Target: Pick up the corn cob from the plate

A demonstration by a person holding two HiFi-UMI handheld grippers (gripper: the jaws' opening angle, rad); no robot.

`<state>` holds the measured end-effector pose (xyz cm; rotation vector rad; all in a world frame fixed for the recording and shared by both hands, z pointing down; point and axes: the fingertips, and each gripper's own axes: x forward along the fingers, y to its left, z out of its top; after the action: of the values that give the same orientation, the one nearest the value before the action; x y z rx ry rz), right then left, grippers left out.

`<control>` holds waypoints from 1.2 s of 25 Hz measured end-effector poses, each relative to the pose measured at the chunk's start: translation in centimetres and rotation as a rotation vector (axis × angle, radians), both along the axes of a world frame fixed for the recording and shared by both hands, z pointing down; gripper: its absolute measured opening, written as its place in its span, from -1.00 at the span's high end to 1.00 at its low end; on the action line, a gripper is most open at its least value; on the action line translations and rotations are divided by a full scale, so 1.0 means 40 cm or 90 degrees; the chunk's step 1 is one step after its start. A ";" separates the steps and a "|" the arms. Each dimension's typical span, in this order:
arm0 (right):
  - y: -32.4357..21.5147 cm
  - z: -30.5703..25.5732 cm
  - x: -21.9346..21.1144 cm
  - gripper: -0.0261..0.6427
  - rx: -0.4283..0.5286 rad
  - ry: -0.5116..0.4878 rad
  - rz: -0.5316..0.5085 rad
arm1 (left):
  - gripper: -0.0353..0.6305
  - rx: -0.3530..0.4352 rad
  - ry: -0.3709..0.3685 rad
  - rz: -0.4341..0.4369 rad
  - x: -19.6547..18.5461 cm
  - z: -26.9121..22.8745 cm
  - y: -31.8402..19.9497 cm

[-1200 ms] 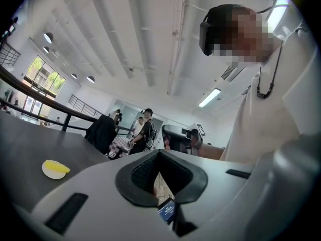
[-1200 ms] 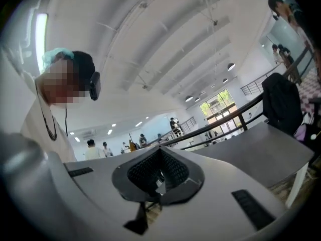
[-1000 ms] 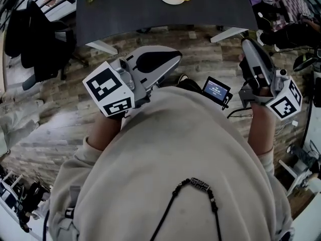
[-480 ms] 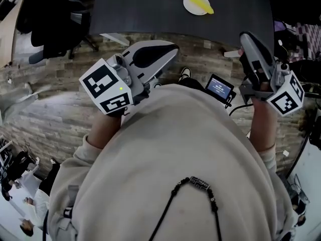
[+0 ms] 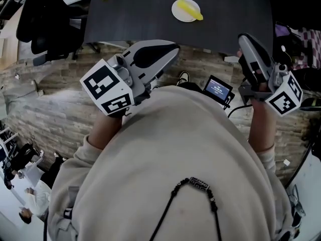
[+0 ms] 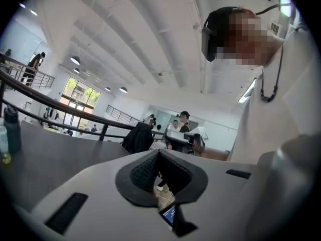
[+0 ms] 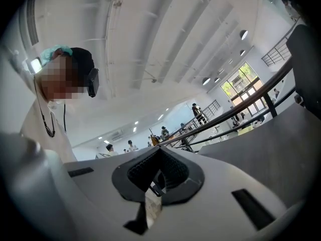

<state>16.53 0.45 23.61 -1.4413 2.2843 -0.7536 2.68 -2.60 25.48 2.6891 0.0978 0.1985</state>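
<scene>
Dark table (image 5: 140, 14) at 12 o'clock, corn cob (image 5: 190, 9) on plate (image 5: 179, 13), untouched. Parked at chest, left gripper (image 5: 170, 49) and right gripper (image 5: 243, 38) have jaws pressed together, empty. Probably staged pre-approach.

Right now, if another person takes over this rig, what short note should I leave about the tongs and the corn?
Left tongs: shut, empty, held near the chest.
Right tongs: shut, empty, also near the chest.
Corn cob: lies on the white plate on the dark table, far from both tongs.
Done: nothing yet.
Left to do: reach out, open, grasp the cob, lift it off.
</scene>
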 end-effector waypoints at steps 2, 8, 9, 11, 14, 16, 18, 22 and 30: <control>0.006 0.015 0.016 0.88 0.001 -0.014 0.000 | 0.88 0.000 -0.019 -0.003 0.008 0.003 0.002; 0.014 0.056 0.044 0.88 -0.006 -0.058 0.017 | 0.88 0.011 -0.049 -0.003 0.026 -0.018 -0.021; 0.016 0.059 0.039 0.88 -0.009 -0.064 0.022 | 0.88 0.014 -0.053 -0.002 0.017 -0.023 -0.026; 0.018 0.062 0.035 0.88 -0.014 -0.071 0.033 | 0.88 0.025 -0.058 0.001 0.007 -0.032 -0.035; 0.019 0.063 0.051 0.88 -0.016 -0.065 0.046 | 0.88 0.037 -0.054 0.016 0.028 -0.037 -0.037; 0.017 0.048 0.047 0.88 -0.014 -0.054 0.051 | 0.88 0.034 -0.046 0.030 0.035 -0.046 -0.034; 0.007 0.011 0.028 0.88 -0.008 -0.044 0.060 | 0.88 0.032 -0.035 0.042 0.023 -0.073 -0.047; 0.001 -0.019 0.026 0.88 -0.001 -0.025 0.089 | 0.88 0.031 -0.009 0.065 0.030 -0.094 -0.080; 0.058 0.110 0.079 0.88 -0.031 -0.016 0.141 | 0.88 0.002 0.011 0.126 0.113 0.039 -0.058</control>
<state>19.69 2.75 28.01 -1.6635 2.0563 -0.7587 7.20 -4.92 27.02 2.6829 0.3708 0.2366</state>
